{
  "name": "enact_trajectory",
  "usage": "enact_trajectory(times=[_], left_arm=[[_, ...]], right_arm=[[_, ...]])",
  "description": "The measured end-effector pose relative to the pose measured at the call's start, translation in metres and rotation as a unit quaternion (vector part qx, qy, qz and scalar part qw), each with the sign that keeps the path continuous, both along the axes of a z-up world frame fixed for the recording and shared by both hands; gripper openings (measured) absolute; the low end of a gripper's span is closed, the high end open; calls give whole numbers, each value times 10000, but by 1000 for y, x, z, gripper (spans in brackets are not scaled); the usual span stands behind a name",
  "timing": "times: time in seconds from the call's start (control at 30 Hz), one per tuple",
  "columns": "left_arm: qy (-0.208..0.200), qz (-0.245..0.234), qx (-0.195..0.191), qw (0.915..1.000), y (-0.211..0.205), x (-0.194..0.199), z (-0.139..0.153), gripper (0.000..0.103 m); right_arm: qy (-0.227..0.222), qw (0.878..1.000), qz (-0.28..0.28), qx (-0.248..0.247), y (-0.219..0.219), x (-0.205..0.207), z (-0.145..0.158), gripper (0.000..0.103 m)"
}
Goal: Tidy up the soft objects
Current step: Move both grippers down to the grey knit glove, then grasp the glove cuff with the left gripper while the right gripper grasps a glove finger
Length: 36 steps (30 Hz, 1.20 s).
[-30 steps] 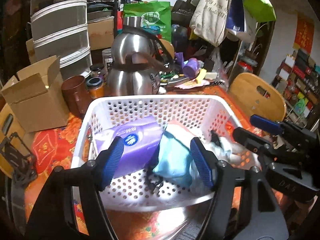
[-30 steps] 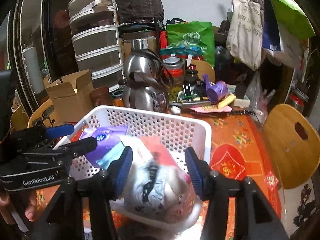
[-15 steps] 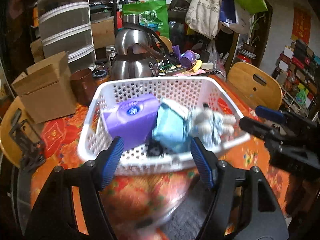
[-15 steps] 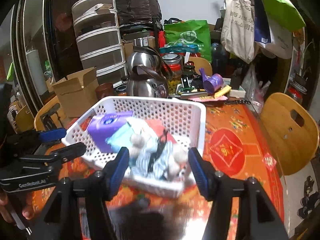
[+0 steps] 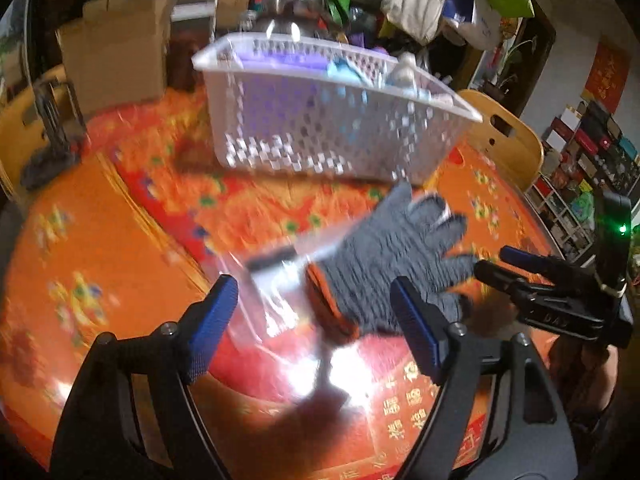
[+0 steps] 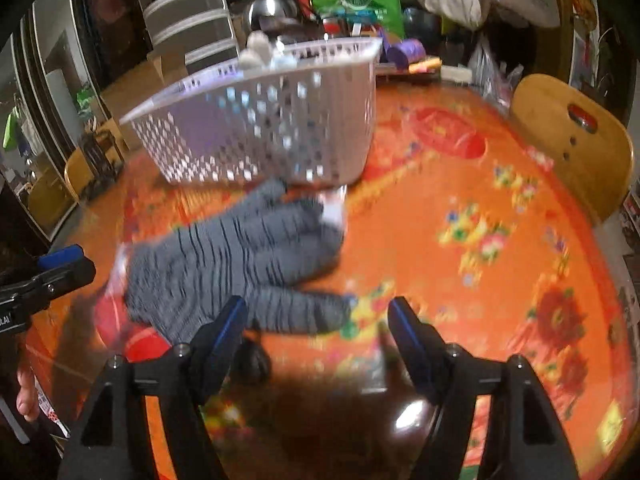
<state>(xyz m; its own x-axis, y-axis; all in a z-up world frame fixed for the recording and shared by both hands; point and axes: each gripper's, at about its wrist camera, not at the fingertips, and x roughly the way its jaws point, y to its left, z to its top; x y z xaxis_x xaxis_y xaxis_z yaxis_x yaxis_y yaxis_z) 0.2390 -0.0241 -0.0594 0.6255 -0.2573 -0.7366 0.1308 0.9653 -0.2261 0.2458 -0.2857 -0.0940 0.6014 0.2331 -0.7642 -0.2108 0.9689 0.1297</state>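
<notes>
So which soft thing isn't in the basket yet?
The grey knitted glove with the orange cuff. It lies flat on the orange tablecloth in front of the white basket, while the purple pack and the other soft things sit inside.

The left tongs (image 5: 314, 316) were black, angular arms, each tipped with a long blue ribbed pad and fixed by small silver screws near the joints. The right tongs (image 6: 316, 324) matched them: the same black arms, blue pads and silver screw heads, with an orange strip showing on the inner face of one arm. Seen from the left camera, the right tongs' body was a black block carrying a small green light, a pale band around it and faint raised lettering too blurred to read. From the right camera, the left tongs' side bore part of a white printed marking.
</notes>
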Motion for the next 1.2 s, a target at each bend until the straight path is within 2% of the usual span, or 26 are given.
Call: enact_trajectory(times=[0.13, 0.43, 0.57, 0.73, 0.8, 0.83, 0.9, 0.93, 1.03, 1.07, 1.2], left_arm=[[182, -60, 207, 9996, -10, 7, -19, 77], [259, -154, 387, 9988, -26, 33, -32, 77], [244, -164, 365, 9989, -27, 37, -34, 77], [158, -170, 434, 9988, -30, 35, -36, 77], [121, -176, 438, 9988, -31, 33, -37, 76], [88, -173, 447, 9988, -32, 31, -37, 72], [27, -201, 384, 9991, -33, 29, -36, 53], [-13, -249, 328, 9992, -33, 27, -35, 37], [-125, -281, 493, 9983, -39, 23, -33, 32], [-149, -285, 483, 9983, -39, 22, -33, 27], [-218, -258, 353, 9988, -33, 19, -31, 20]], right_arm=[[47, 9998, 55, -211, 7, 0, -11, 73], [8, 9995, 125, -299, 15, 13, -14, 71], [-15, 9991, 206, -365, 20, 11, -13, 58], [-29, 9991, 230, -364, 23, 10, -13, 51], [-32, 9991, 257, -321, 23, 9, -14, 43], [-31, 9991, 293, -294, 23, 9, -13, 40], [-27, 9990, 364, -245, 24, 9, -13, 31], [-27, 9990, 393, -231, 25, 8, -13, 29], [-13, 9990, 421, -142, 26, 8, -13, 23], [-9, 9991, 413, -120, 26, 8, -13, 21], [-26, 9990, 417, -161, 28, 7, -13, 17]])
